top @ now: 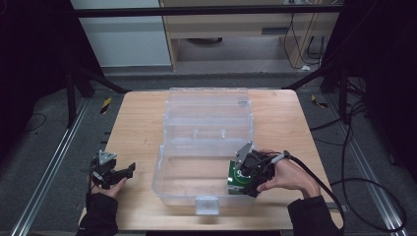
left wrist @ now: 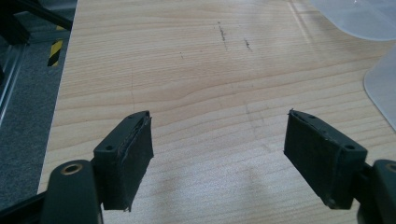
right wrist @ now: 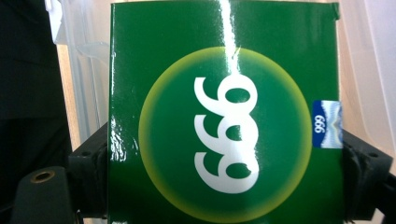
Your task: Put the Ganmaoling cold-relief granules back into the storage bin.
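Green cardboard catches the eye first from the high view: a small glossy green box [top: 237,181] sits at the right gripper [top: 246,184], low in the near right corner of a clear plastic storage case [top: 209,128] with its lid thrown back, at about four o'clock from the case's middle. That case stands in the centre of a pale wooden table [top: 135,123]. Over at eight o'clock from the case, well apart from it, the left gripper [top: 129,169] rests in a hand at the table's near left corner, its claw spread with nothing in it.

Left gripper view: the two black jaws stand wide apart above bare wood grain, and at the two o'clock edge a rounded bit of the clear case [left wrist: 380,81] shows.

Right gripper view: the green box [right wrist: 224,112] fills the space between the jaws, its face printed with a yellow-rimmed circle and white numerals, a small blue sticker [right wrist: 326,123] at three o'clock. A black jaw sits at each side edge of the box, at eight and four o'clock, pinching it. Whether the pads press firmly I cannot quite tell; they look in contact with both edges. Clear plastic walls show behind, at ten and two o'clock.
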The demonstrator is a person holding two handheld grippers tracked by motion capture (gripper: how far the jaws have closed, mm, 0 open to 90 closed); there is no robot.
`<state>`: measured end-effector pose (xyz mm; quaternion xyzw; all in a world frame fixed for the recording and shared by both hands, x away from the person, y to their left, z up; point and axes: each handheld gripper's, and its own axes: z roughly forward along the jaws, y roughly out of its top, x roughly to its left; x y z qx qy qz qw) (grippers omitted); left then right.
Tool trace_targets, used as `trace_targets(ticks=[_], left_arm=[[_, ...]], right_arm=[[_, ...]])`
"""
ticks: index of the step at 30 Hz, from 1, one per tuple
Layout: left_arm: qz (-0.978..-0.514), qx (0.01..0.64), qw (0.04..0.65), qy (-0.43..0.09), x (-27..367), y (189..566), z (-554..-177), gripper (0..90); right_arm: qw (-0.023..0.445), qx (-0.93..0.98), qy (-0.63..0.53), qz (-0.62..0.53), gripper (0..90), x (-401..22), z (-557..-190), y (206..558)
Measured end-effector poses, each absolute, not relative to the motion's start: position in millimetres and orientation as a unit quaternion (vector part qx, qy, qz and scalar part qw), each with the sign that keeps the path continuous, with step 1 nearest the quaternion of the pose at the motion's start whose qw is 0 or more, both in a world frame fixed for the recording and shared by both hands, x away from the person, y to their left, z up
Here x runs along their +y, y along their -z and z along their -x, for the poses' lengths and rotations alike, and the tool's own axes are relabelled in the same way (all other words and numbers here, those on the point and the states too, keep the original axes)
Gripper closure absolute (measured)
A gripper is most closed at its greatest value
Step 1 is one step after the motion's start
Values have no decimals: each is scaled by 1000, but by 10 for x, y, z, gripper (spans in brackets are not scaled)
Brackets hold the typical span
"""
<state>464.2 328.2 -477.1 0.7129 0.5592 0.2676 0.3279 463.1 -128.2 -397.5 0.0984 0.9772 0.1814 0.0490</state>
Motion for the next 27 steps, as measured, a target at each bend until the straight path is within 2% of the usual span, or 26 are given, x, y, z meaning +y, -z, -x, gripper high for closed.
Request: trace_targets(ticks=[15, 27], left_arm=[[-713, 559, 328, -268, 3279, 4770, -4640, 231], [-713, 559, 327, -267, 3279, 4771, -4639, 231]], right_arm=[[78, 964, -223, -118, 163, -1438, -4586, 3774], [134, 923, -296, -205, 103, -1866, -4482, 3617]])
